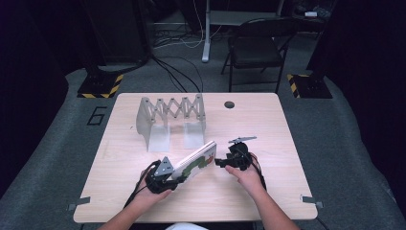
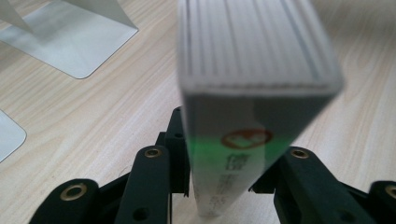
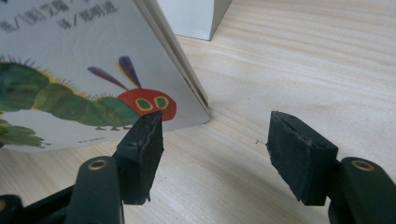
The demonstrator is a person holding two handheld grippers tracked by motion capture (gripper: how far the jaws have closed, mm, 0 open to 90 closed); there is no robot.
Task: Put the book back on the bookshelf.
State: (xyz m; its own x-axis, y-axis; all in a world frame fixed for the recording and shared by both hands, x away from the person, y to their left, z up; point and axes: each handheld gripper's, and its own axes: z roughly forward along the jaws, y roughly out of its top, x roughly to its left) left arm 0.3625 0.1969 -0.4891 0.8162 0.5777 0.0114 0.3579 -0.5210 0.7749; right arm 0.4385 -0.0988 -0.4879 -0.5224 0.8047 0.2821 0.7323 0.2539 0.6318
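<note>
A thick white board book [image 1: 196,160] with a green caterpillar on its cover stands tilted on its edge near the middle front of the wooden table [image 1: 268,134]. My left gripper [image 1: 176,178] is shut on its near end. In the left gripper view the book's spine and page block [image 2: 252,70] rise between the two black jaws, with my left gripper [image 2: 224,158] clamped around them. My right gripper [image 1: 218,162] is open at the book's far right corner. In the right gripper view the cover [image 3: 70,70] lies beyond the left jaw, and my right gripper [image 3: 215,140] has bare table between its pads.
A grey metal expanding book rack [image 1: 170,115] stands behind the book, its flat base plates [image 2: 70,42] on the table. A round cable hole [image 1: 229,104] sits at the table's back. A black folding chair [image 1: 256,48] stands beyond the table.
</note>
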